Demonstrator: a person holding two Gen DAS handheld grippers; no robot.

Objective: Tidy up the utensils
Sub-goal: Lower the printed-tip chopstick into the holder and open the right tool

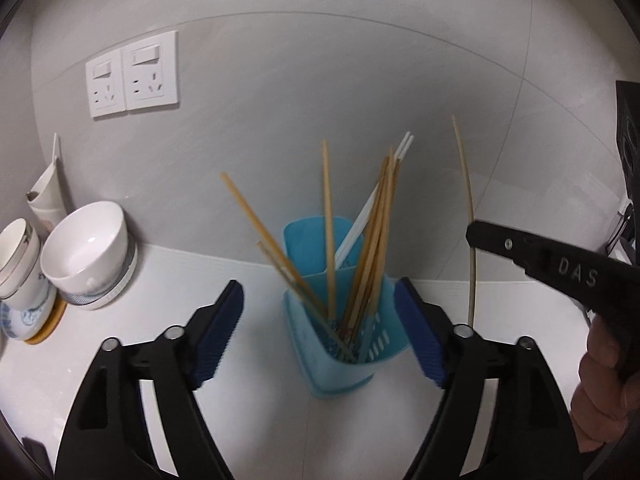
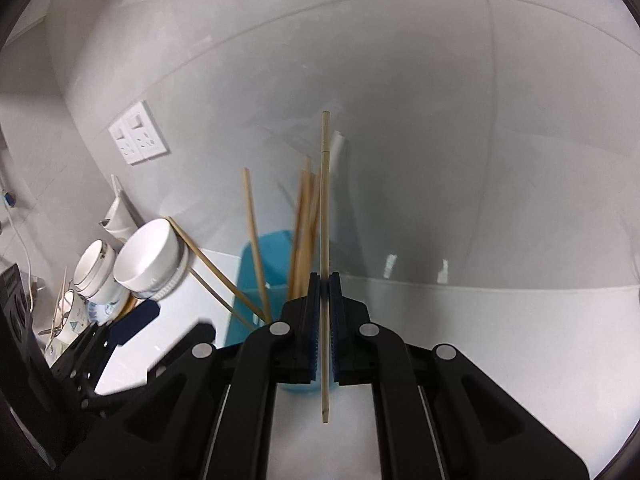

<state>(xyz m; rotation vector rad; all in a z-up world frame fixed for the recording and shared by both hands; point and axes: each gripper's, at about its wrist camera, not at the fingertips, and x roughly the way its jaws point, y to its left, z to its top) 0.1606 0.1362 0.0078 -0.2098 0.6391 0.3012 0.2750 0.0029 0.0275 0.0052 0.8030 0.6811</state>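
Observation:
A blue plastic utensil holder [image 1: 340, 360] stands on the white counter and holds several wooden chopsticks [image 1: 328, 220] plus a white pair [image 1: 360, 224]. My left gripper [image 1: 320, 288] is open, its blue pads either side of the holder's near face and apart from it. In the right wrist view my right gripper [image 2: 325, 280] is shut on a single wooden chopstick [image 2: 325, 200], held upright just in front of the holder [image 2: 272, 256]. The left wrist view shows that same chopstick [image 1: 464, 168] to the right of the holder, pinched at the right gripper's tip [image 1: 474, 234].
A white bowl [image 1: 86, 248] and a patterned cup [image 1: 18, 260] sit stacked on dishes at the left, near the wall. Two wall sockets [image 1: 132, 74] are above them. A hand [image 1: 600, 392] grips the right tool. A dark object [image 1: 630, 140] is at the right edge.

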